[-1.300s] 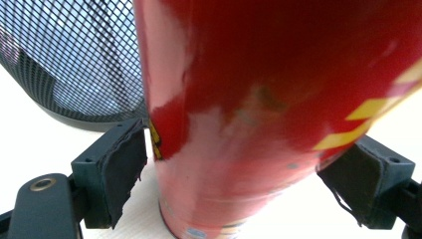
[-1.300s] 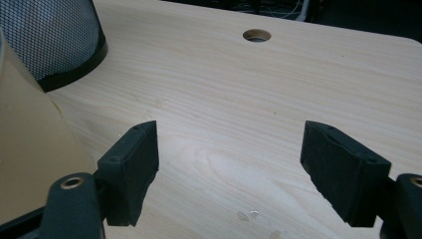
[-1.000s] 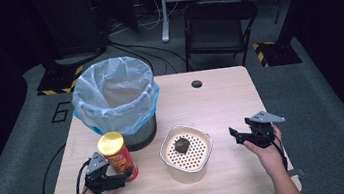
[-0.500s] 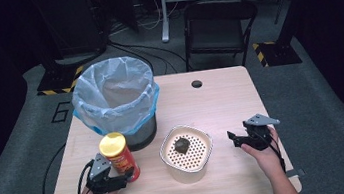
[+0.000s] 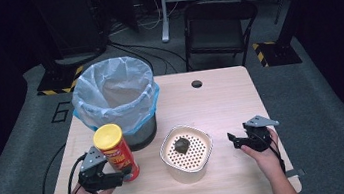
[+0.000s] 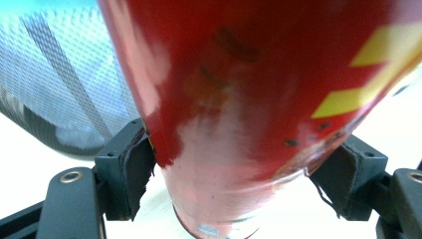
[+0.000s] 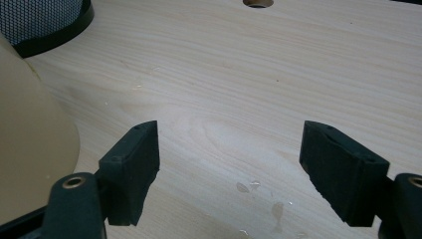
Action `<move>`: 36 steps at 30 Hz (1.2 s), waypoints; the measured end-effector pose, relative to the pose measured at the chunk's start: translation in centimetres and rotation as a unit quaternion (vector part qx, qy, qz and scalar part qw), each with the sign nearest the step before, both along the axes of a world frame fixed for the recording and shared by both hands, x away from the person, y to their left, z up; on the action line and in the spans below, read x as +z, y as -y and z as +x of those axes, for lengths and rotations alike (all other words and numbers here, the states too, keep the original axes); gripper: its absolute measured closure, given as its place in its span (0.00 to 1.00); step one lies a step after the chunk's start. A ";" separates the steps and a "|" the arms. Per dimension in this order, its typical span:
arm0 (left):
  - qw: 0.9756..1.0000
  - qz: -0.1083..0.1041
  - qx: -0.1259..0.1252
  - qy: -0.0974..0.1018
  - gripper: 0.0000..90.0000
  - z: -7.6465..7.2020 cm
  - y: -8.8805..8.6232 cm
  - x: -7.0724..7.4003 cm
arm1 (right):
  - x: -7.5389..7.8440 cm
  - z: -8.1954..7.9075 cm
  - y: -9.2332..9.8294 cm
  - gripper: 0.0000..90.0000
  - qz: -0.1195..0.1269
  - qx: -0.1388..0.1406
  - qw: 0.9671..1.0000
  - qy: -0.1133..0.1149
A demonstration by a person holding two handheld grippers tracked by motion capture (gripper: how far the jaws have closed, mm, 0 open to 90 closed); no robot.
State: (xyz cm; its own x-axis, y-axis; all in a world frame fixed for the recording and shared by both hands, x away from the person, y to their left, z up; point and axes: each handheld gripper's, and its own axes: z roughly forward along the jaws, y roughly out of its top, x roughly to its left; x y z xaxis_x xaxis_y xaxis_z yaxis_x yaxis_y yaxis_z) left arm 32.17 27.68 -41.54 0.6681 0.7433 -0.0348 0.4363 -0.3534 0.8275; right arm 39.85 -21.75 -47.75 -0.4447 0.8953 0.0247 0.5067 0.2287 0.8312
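Left tool (image 5: 120, 177) has just closed its jaws on the can (image 5: 115, 152), pads (image 6: 137, 164) pinching it low on the body, can lifted just off the worktop (image 5: 221, 105) beside the bin (image 5: 115, 102). Step: pick-up done, prob. binning next; needs lift over rim w/o tilting. Right tool (image 5: 235, 140) spread, empty, near the strainer bowl (image 5: 186, 153)

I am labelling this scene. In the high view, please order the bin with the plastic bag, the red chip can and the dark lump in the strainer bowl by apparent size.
1. bin with the plastic bag, clearly largest.
2. red chip can, held low down by the left gripper.
3. dark lump in the strainer bowl, smallest.
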 end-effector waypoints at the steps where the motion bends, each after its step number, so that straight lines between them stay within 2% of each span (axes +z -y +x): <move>1: 1.000 0.001 0.000 0.004 0.26 -0.2 0.2 1.4 | 0.0 0.0 0.0 0.26 0.000 0.000 1.000 -0.001; 2: 1.000 0.001 0.000 0.004 0.26 -0.2 0.2 1.4 | 0.0 0.0 -0.1 0.26 -0.001 0.000 1.000 -0.003; 3: 1.000 0.003 -0.005 0.009 0.26 -0.4 0.4 3.0 | -0.1 0.0 -0.1 0.26 -0.001 0.001 1.000 -0.003; 4: 1.000 0.003 -0.005 0.009 0.26 -0.4 0.4 3.0 | -0.1 0.0 -0.1 0.26 -0.001 0.001 1.000 -0.003; 5: 1.000 0.004 -0.011 0.011 0.26 -0.5 0.5 4.6 | -0.1 0.0 -0.1 0.26 0.000 0.000 1.000 -0.004; 6: 1.000 0.004 -0.011 0.011 0.26 -0.5 0.5 4.6 | -0.1 0.0 -0.1 0.26 0.000 0.000 1.000 -0.004; 8: 1.000 -0.001 -0.015 0.012 0.26 -0.5 0.6 6.1 | -0.2 -0.1 -0.1 0.26 0.000 0.000 1.000 -0.006; 9: 1.000 -0.009 -0.025 0.006 0.26 -0.5 0.7 7.8 | -0.2 -0.1 -0.1 0.26 0.000 0.000 1.000 -0.006; 10: 1.000 -0.009 -0.025 0.006 0.26 -0.5 0.7 7.8 | -0.2 -0.1 -0.1 0.26 0.000 0.000 1.000 -0.006; 16: 0.999 -0.017 -0.047 -0.003 0.26 0.0 1.2 12.3 | -0.2 -0.2 -0.1 0.26 0.004 -0.002 1.000 -0.008; 20: 0.999 -0.006 -0.047 0.006 0.26 0.4 1.5 14.9 | -0.3 -0.1 -0.1 0.26 0.001 0.000 1.000 -0.007; 21: 0.999 -0.001 -0.046 0.011 0.26 0.8 1.7 16.1 | -0.4 -0.1 -0.1 0.26 0.000 0.000 1.000 -0.009; 22: 0.999 -0.001 -0.046 0.011 0.26 0.8 1.7 16.1 | -0.4 -0.1 -0.1 0.26 0.000 0.000 1.000 -0.009; 25: 0.999 -0.002 -0.048 0.014 0.26 1.7 1.9 18.0 | -0.5 0.0 0.0 0.26 -0.001 0.000 1.000 -0.010; 26: 0.999 -0.002 -0.048 0.014 0.26 1.7 1.9 18.0 | -0.6 0.0 0.0 0.26 -0.001 -0.001 1.000 -0.012; 36: 0.999 -0.005 -0.038 0.016 0.26 4.4 2.6 21.2 | -0.8 0.1 0.3 0.26 -0.003 -0.003 1.000 -0.014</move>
